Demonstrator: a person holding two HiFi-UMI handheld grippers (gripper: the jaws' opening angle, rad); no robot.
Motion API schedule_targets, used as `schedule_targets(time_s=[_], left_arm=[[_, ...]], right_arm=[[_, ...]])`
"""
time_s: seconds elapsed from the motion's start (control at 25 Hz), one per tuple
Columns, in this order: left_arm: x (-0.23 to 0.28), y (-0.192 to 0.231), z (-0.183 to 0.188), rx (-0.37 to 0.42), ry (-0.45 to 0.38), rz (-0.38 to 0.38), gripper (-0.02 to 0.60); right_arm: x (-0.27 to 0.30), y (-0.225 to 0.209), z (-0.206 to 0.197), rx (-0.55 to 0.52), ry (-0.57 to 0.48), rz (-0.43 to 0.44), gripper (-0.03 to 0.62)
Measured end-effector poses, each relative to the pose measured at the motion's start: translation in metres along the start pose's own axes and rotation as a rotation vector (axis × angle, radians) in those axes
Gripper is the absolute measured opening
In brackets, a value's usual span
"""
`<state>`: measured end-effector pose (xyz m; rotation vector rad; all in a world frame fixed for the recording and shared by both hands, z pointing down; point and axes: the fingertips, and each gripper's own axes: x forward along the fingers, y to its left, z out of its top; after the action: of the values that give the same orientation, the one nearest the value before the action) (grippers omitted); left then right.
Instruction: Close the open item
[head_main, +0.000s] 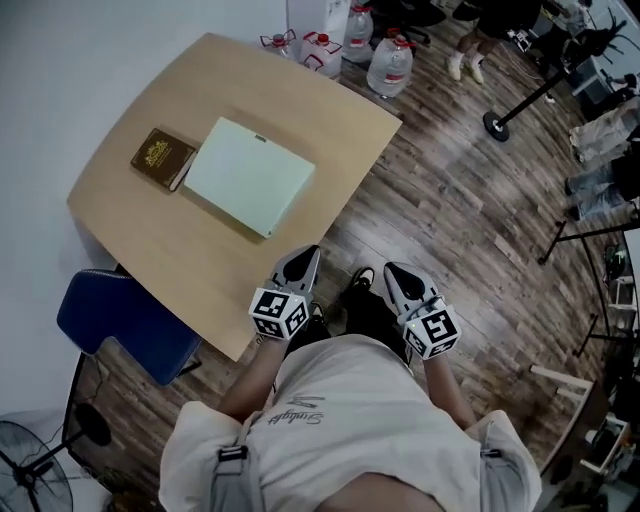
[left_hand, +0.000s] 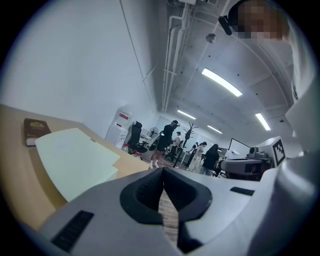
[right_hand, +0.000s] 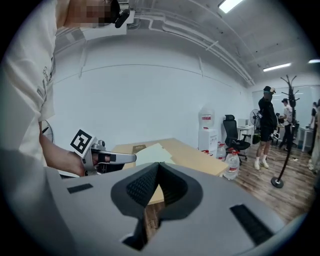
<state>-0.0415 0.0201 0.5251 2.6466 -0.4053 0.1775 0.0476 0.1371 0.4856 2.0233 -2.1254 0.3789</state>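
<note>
Fingers (left_hand: 142, 190) of the left gripper (head_main: 303, 254) were pressed together with nothing between them. The right gripper (head_main: 393, 270) was likewise closed and empty. Both were held low against the person's body, by the near corner of the counter (head_main: 205, 255). Well apart from them, a pale green folder (head_main: 250, 175) lay flat in the middle of the counter, just beside a brown book (head_main: 162, 157) — both looked closed. By that reading the closing seemed done — or nothing open was visible. Neither gripper touched anything.
</note>
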Motion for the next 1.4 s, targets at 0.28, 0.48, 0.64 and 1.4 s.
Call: schedule_targets(time_s=[0.28,0.48,0.64,1.4], left_arm=[[0.011,0.044,0.006,-0.021,-0.01,0.167,0.012],[0.047,0.08,0.031,-0.023,-0.013,0.294,0.012],[0.096,0.089,0.055,0.009,-0.002,0.335,0.012],[0.149,0.181,0.098,-0.093,-0.082,0.647,0.012]], right_arm=[[0.067,-0.02,0.003,-0.007,0.006,0.177,-0.011],[0.123,-0.062,0.017,-0.003,-0.011,0.287,-0.011],[0.164,-0.116,0.028,-0.008,-0.02,0.348,-0.011],[0.294,-0.185,0.033,-0.003,0.077,0.592,-0.011]])
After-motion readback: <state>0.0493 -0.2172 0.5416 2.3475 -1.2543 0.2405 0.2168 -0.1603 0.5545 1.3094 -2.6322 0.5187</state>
